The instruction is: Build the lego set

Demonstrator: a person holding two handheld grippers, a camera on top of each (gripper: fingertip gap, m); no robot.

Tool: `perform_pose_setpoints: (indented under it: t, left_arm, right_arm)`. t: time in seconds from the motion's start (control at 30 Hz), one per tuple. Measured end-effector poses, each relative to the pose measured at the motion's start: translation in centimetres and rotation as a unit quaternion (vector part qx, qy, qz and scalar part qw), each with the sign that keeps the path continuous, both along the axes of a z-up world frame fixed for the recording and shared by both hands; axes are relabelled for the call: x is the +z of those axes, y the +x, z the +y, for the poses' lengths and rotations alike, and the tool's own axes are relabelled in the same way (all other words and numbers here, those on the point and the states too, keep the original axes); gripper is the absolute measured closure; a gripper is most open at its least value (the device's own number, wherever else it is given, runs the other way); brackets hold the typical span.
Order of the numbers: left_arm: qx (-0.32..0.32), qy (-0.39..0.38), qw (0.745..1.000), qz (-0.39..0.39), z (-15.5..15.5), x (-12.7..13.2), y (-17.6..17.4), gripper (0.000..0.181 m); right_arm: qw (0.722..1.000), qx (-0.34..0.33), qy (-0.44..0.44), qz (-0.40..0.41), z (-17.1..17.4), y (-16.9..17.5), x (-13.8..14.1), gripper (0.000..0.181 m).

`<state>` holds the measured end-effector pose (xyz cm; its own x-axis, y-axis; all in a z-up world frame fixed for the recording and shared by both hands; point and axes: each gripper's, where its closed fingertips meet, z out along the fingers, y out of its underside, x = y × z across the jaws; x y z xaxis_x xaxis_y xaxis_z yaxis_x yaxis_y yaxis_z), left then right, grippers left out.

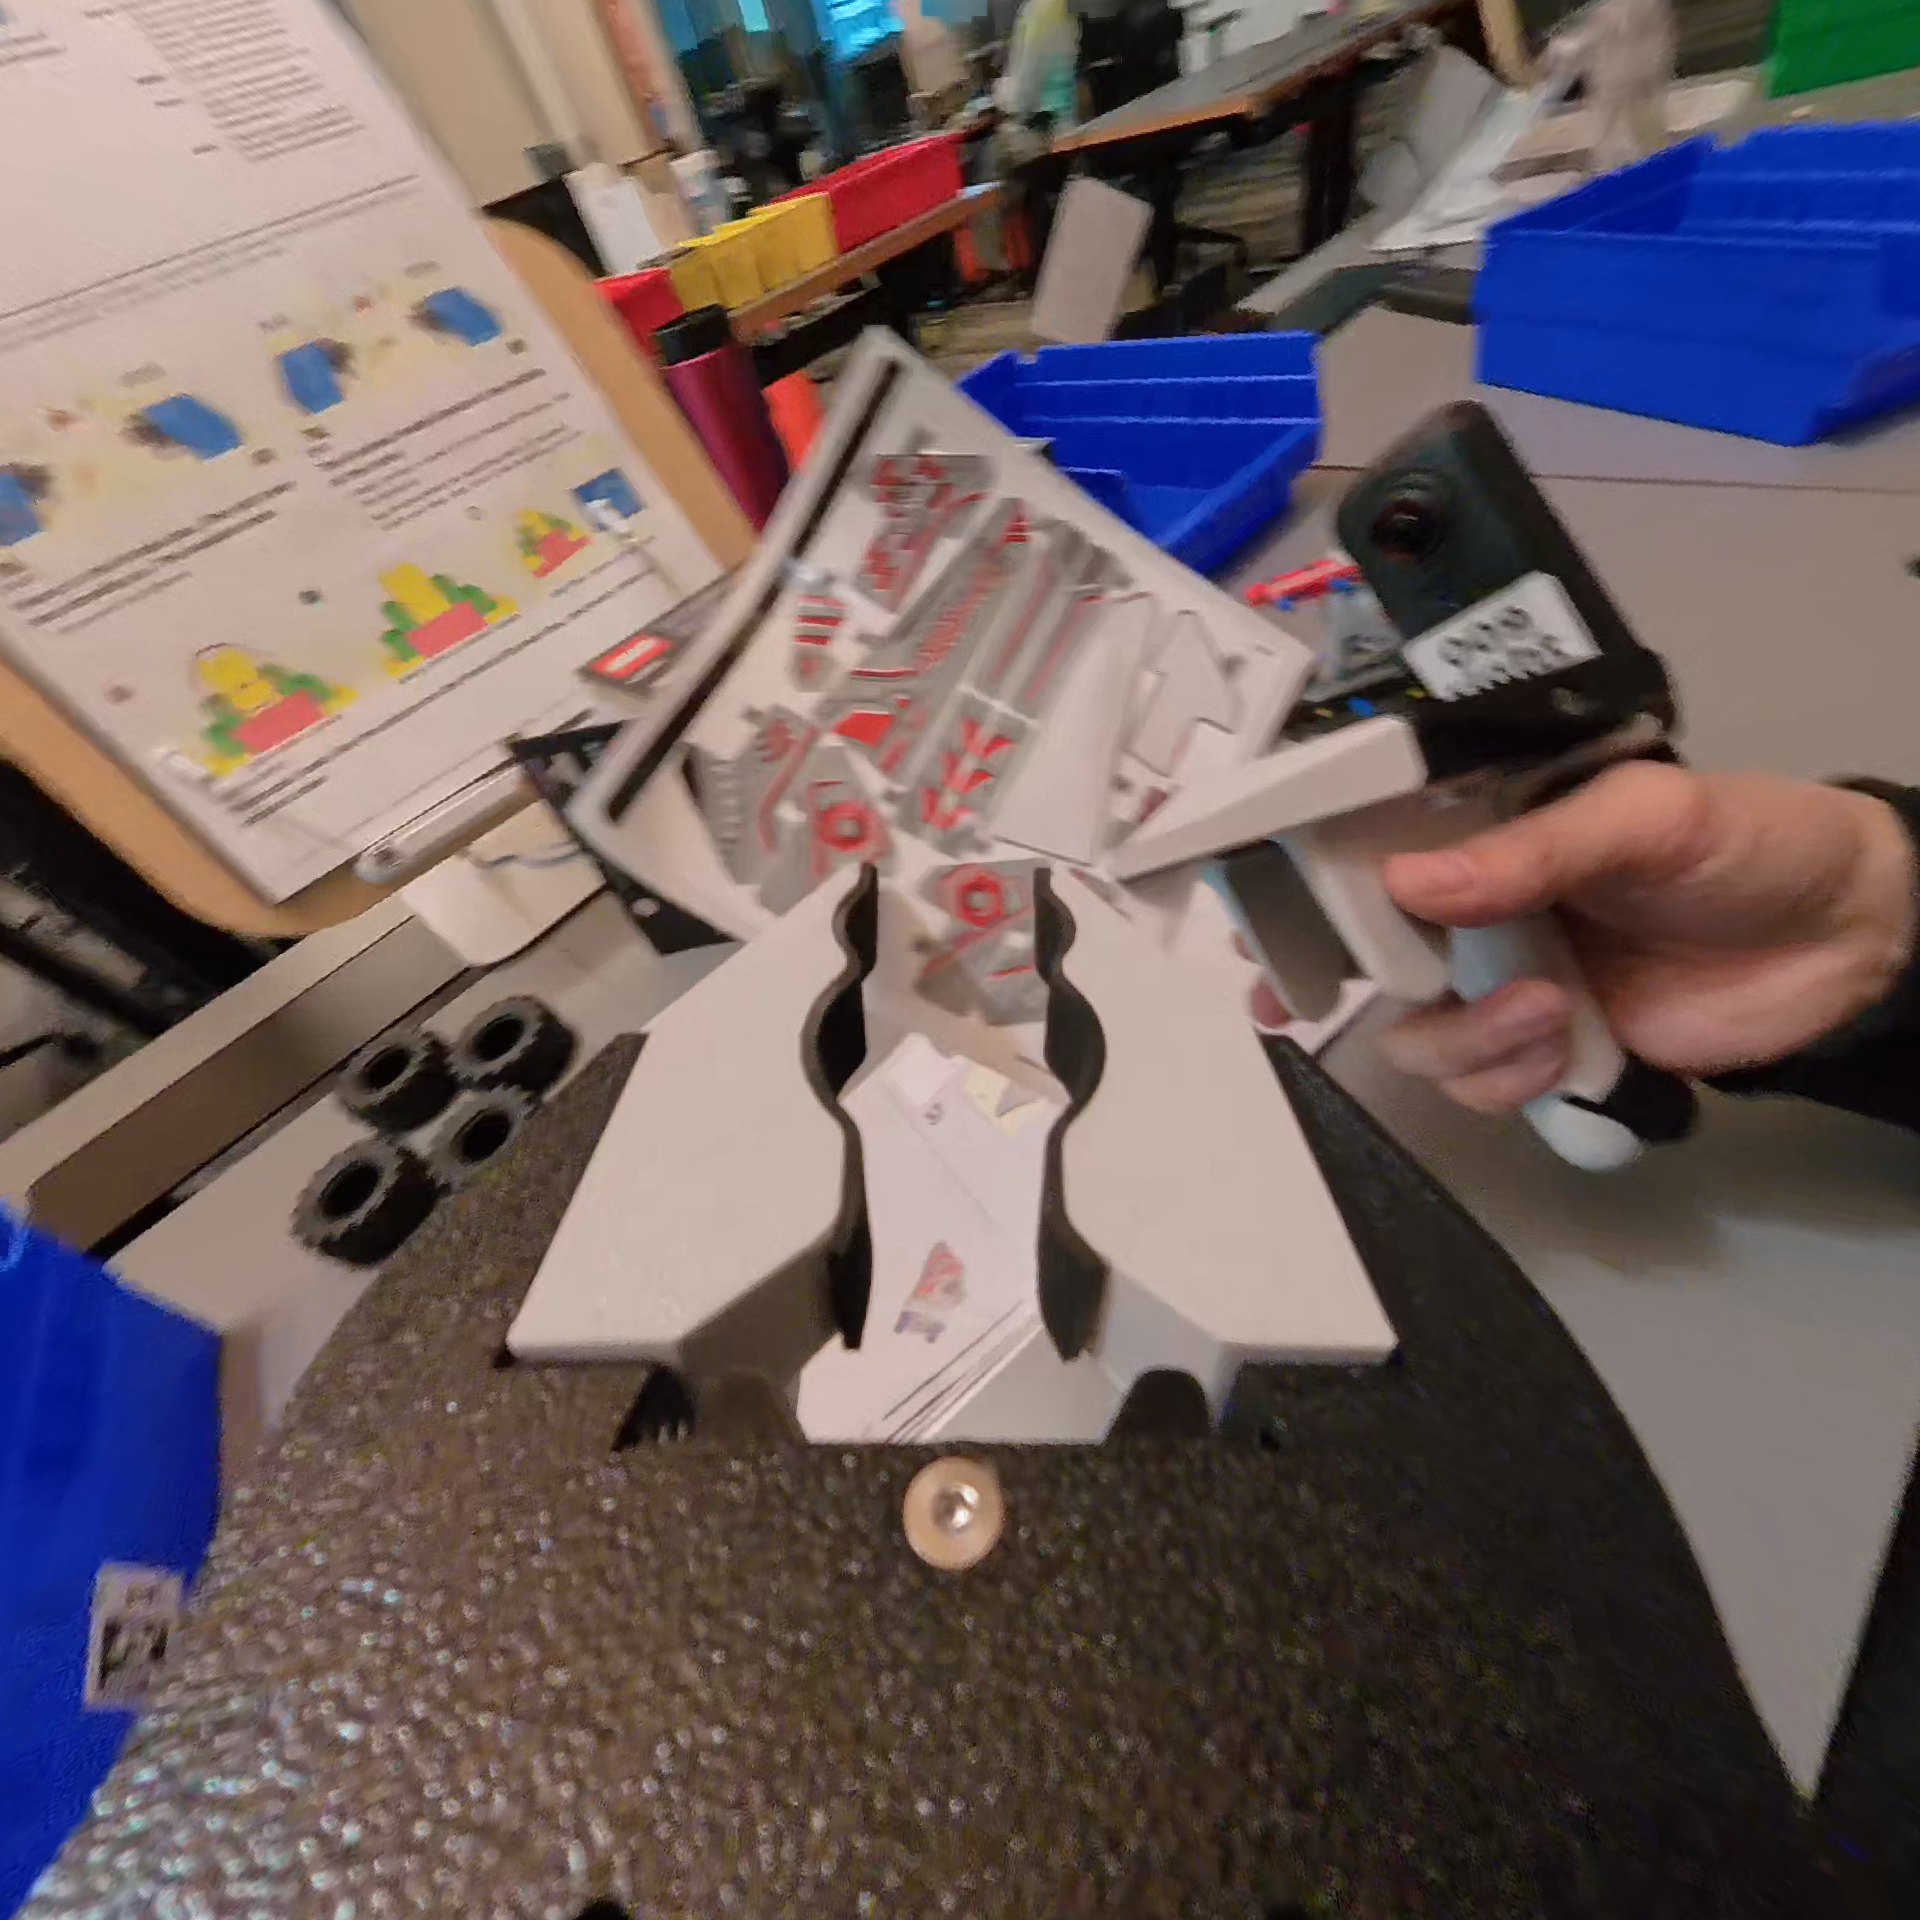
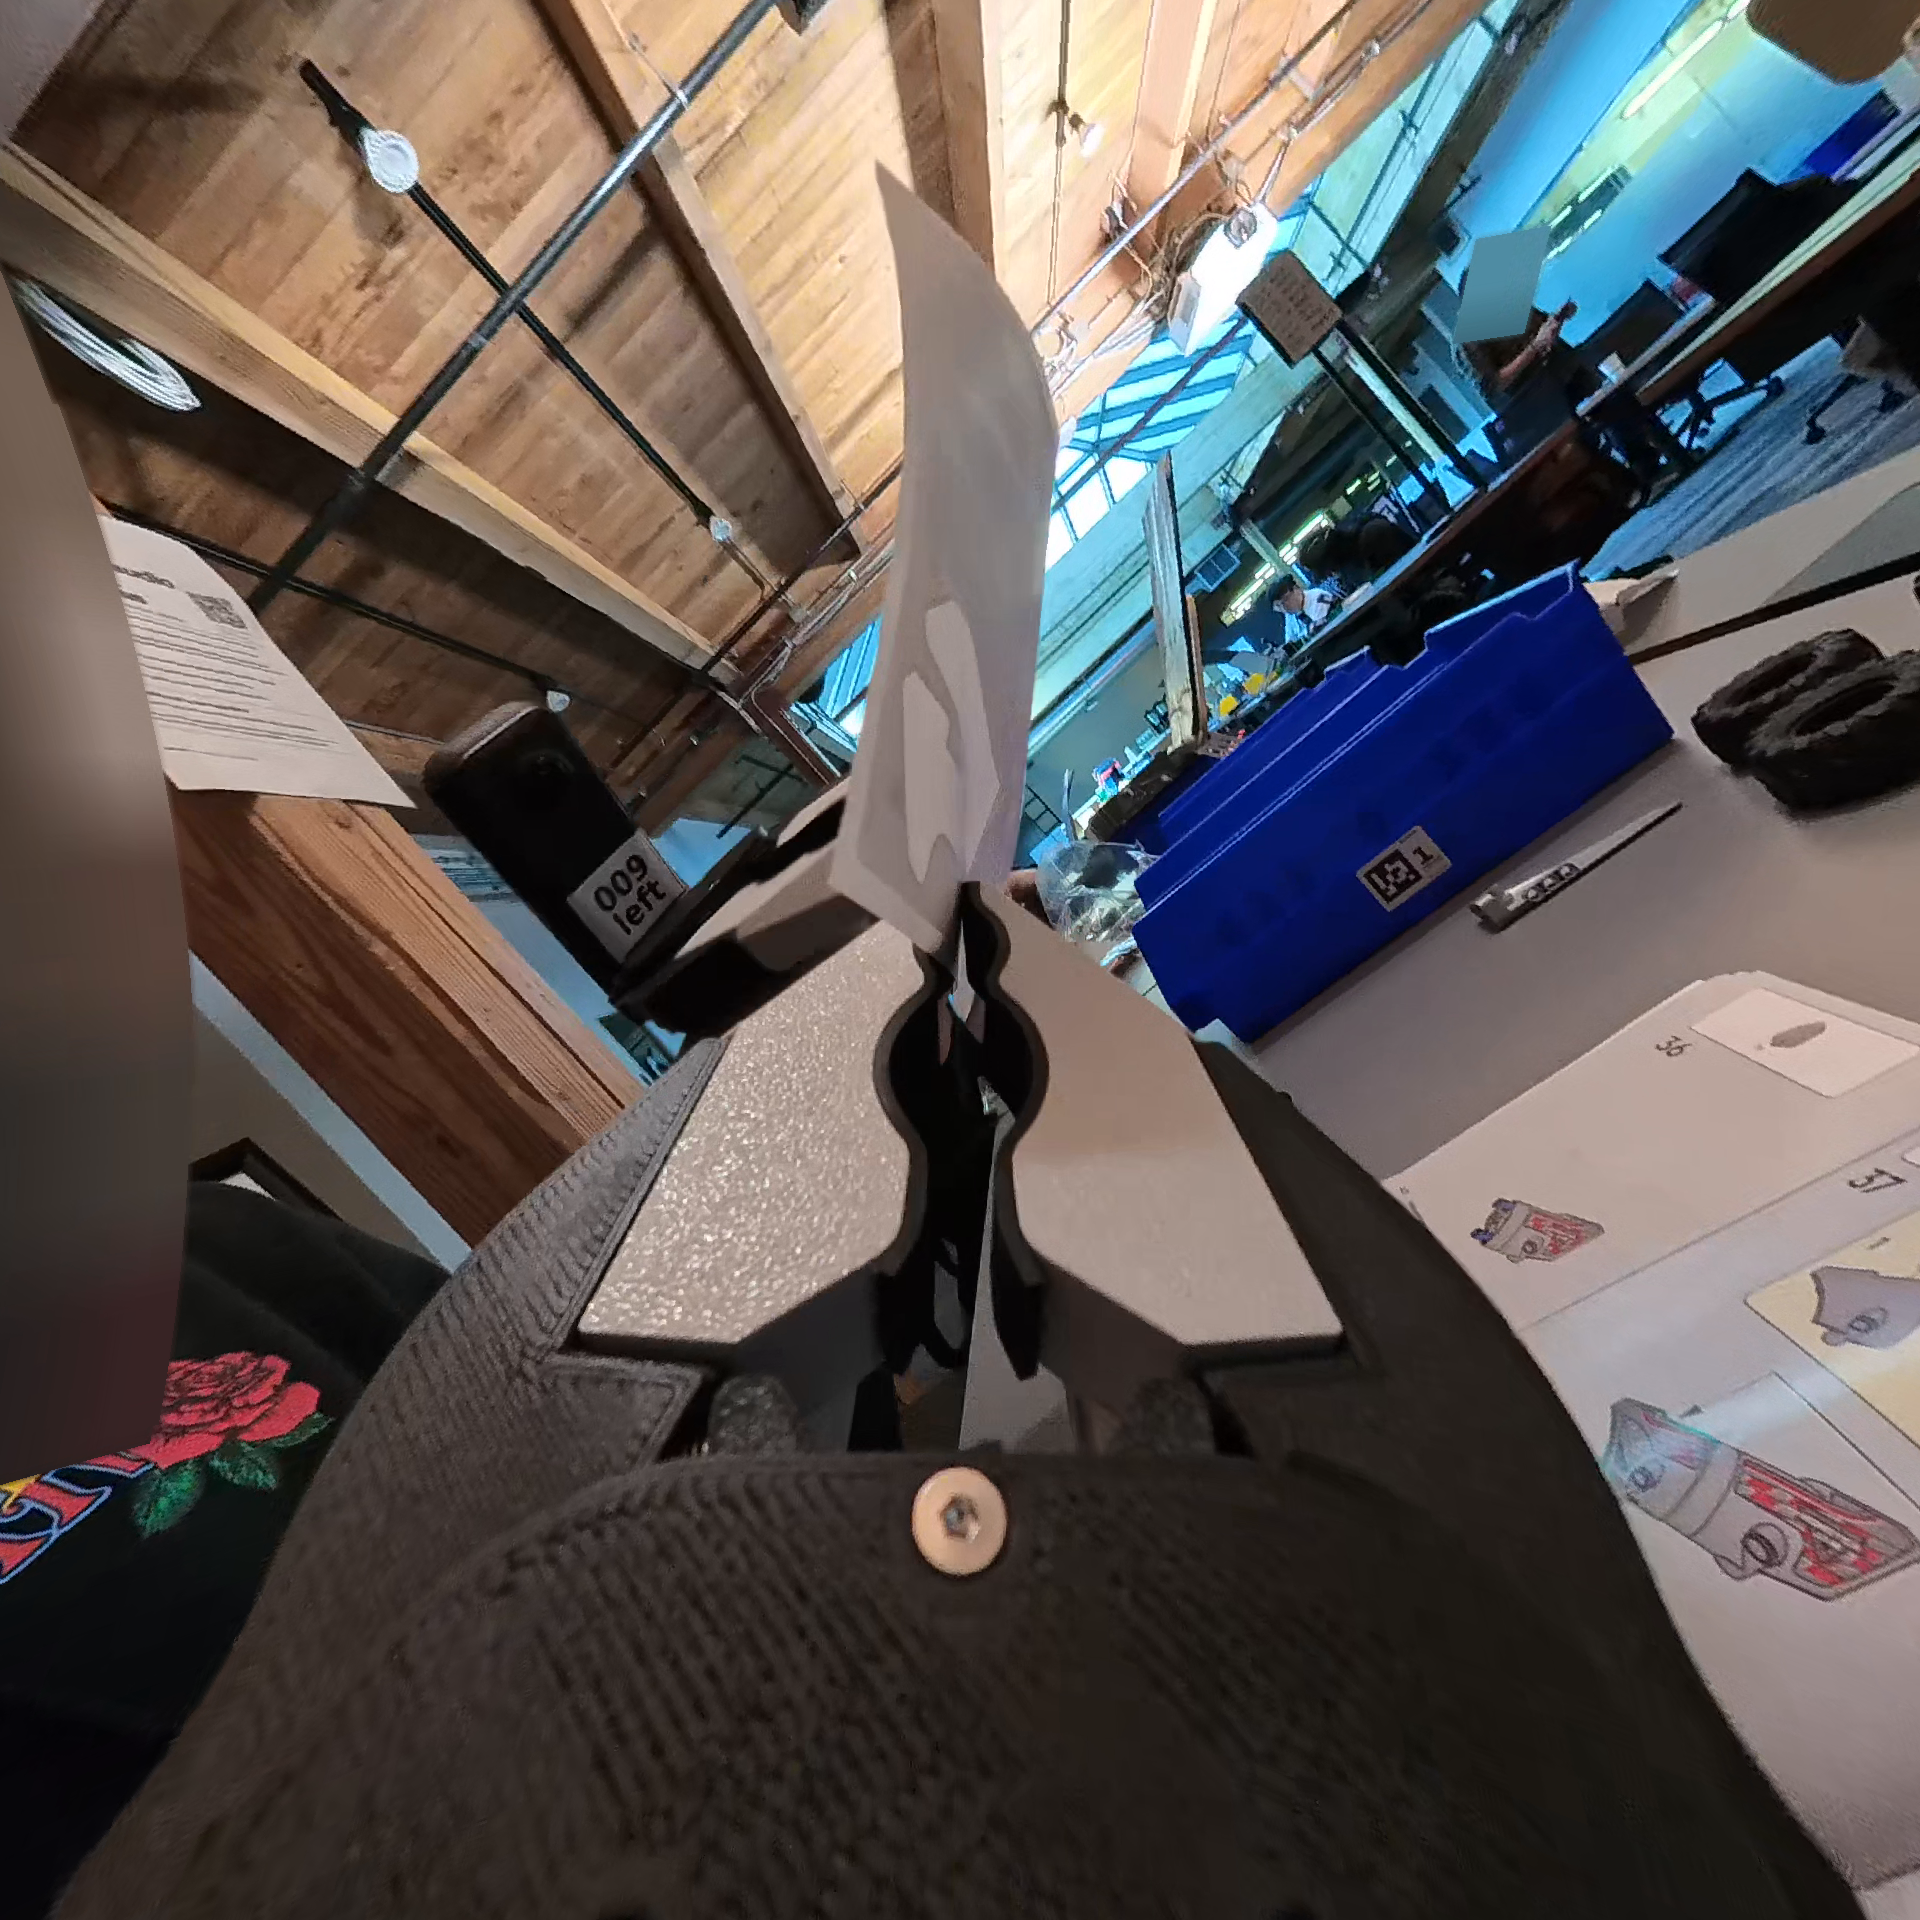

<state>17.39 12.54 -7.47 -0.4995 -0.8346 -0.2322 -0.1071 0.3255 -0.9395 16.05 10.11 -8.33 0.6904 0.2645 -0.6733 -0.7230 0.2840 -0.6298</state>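
The right gripper [image 2: 961, 935] pinches an unused sticker sheet [image 1: 935, 665] above the booklet [image 2: 1662, 1299], the left gripper [image 1: 951, 914] gapes empty, and loose tyres [image 1: 416, 1122] suggest building remains.

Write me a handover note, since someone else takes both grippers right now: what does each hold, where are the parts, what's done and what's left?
Right gripper: shut on one edge of the sticker sheet, held up in the air.
Left gripper: open, empty, fingertips just short of the sheet's lower edge.
Four black tyres lie loose on the grey table; the instruction booklet lies open on it, near blue bins.
Done: sheet lifted. Some sticker shapes seem gone from it, though blur makes that uncertain.
Left: probably peeling a sticker with the left gripper. No built model is in view.
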Motion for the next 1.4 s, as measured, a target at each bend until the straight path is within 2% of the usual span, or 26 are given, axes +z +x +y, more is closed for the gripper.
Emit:
perform_pose_setpoints:
  t: [0.03,0.17,0.27,0.37,0.4,0.43,0.5,0.57,0.67,0.73,0.83,1.0,1.13,1.27,1.4]
  left_arm:
    - [0.019,-0.018,1.0,-0.002,0.7,0.2,0.4,0.154]
    - [0.039,-0.141,0.988,0.049,2.2,-0.6,1.1,0.154]
    - [-0.004,-0.272,0.957,0.101,1.7,-1.3,1.3,0.147]
    - [-0.051,-0.418,0.894,0.153,1.6,-1.1,1.5,0.134]
    - [-0.069,-0.465,0.868,0.162,1.6,-0.7,1.5,0.136]
    - [-0.095,-0.501,0.843,0.17,1.4,-0.3,1.2,0.152]
    - [-0.148,-0.539,0.807,0.192,0.6,0.1,0.6,0.181]
    - [-0.17,-0.57,0.775,0.212,0.2,0.2,0.4,0.181]
    - [-0.2,-0.633,0.707,0.244,0.0,0.5,0.4,0.181]
    - [-0.189,-0.657,0.684,0.254,-0.1,-0.2,0.8,0.181]
    - [-0.175,-0.665,0.681,0.252,0.0,-0.9,1.3,0.181]
    - [-0.148,-0.615,0.736,0.242,0.4,-1.6,1.5,0.181]
    - [-0.136,-0.573,0.773,0.238,0.3,-1.7,1.4,0.181]
    - [-0.134,-0.569,0.779,0.228,0.3,-1.2,1.4,0.181]
    - [-0.155,-0.577,0.765,0.241,-0.1,-1.2,1.2,0.181]
  right_arm:
    - [1.0,0.003,-0.002,0.001,0.1,-0.1,0.0,0.181]
    - [0.998,0.029,0.046,0.029,-0.4,-0.3,1.0,0.181]
    - [0.996,0.055,0.051,0.044,-0.3,-0.6,0.8,0.181]
    - [0.996,0.068,0.033,0.04,0.1,-1.0,0.1,0.181]
    - [0.997,0.064,0.033,0.04,0.1,-0.9,0.1,0.181]
    - [0.997,0.066,0.029,0.038,0.1,-1.0,0.0,0.181]
    - [0.997,0.066,0.023,0.037,0.2,-0.9,-0.2,0.181]
    - [0.997,0.069,0.027,0.032,0.0,-0.9,-0.3,0.181]
    - [0.996,0.072,0.041,0.021,-0.4,-0.7,0.0,0.181]
    - [0.997,0.068,0.043,0.009,-0.4,-0.8,-0.1,0.18]
    - [0.998,0.062,-0.003,-0.006,0.2,-0.9,-1.3,0.174]
    - [0.999,0.039,0.01,0.013,-0.3,0.0,-0.9,0.178]
    - [0.998,0.053,-0.001,0.02,0.4,-0.5,-1.5,0.179]
    - [0.998,0.05,0.015,0.036,0.5,-0.5,-1.1,0.181]
    - [0.993,0.061,0.089,0.05,-0.2,-0.7,0.7,0.181]
